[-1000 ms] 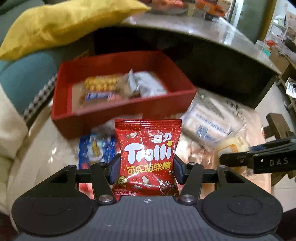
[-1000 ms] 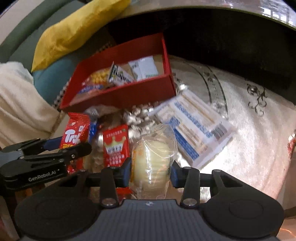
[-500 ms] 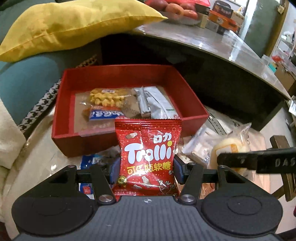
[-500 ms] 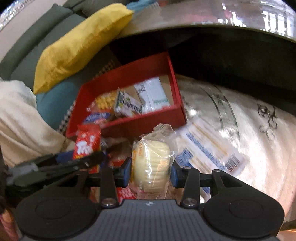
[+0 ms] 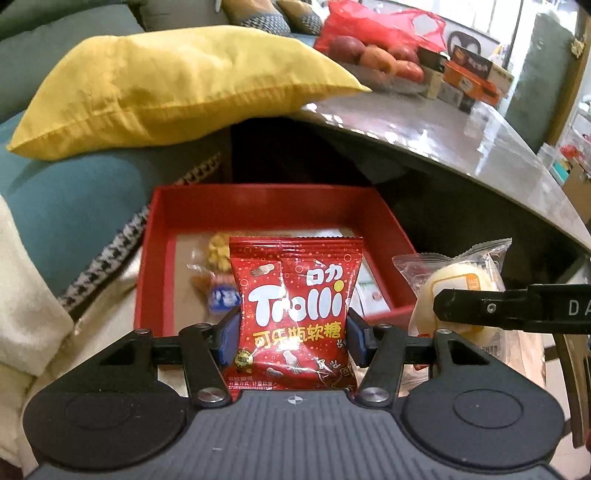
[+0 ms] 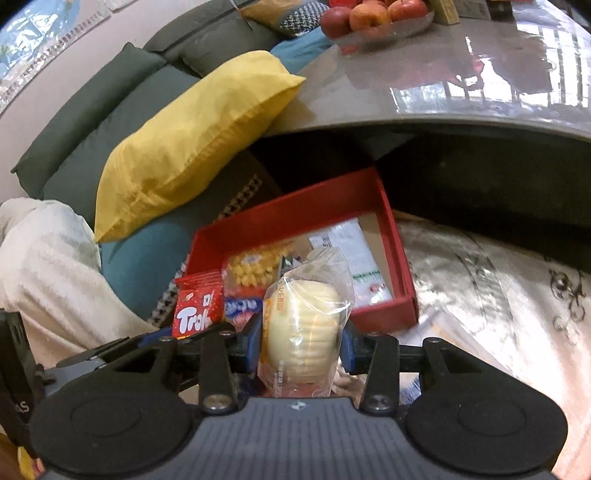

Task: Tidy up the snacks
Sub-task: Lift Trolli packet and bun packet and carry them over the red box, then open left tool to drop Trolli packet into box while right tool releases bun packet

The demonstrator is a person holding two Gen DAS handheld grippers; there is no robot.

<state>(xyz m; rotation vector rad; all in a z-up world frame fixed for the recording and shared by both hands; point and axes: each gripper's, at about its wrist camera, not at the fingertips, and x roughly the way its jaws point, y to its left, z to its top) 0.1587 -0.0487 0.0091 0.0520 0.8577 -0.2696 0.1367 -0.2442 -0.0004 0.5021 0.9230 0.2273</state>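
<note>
My left gripper point(image 5: 293, 341) is shut on a red Trolli candy bag point(image 5: 295, 314) and holds it upright above the near edge of the red box point(image 5: 258, 205). My right gripper point(image 6: 301, 345) is shut on a clear-wrapped pale yellow bun point(image 6: 304, 325), also raised in front of the red box point(image 6: 400, 266). The bun shows at the right of the left wrist view point(image 5: 461, 284), the Trolli bag at the left of the right wrist view point(image 6: 197, 312). The box holds a yellow-snack packet point(image 6: 253, 267), a blue-labelled packet point(image 5: 221, 297) and white packets point(image 6: 354, 254).
A yellow pillow point(image 5: 173, 85) lies on the teal sofa point(image 5: 74, 206) behind the box. A cream blanket point(image 6: 48, 277) is at the left. A grey tabletop point(image 6: 461, 77) with a bowl of apples point(image 6: 373, 16) overhangs the back. A flat white packet point(image 6: 443, 332) lies on the patterned surface at right.
Both grippers have risen with their snacks and moved toward the red box. The loose snacks on the surface have dropped out of sight below.
</note>
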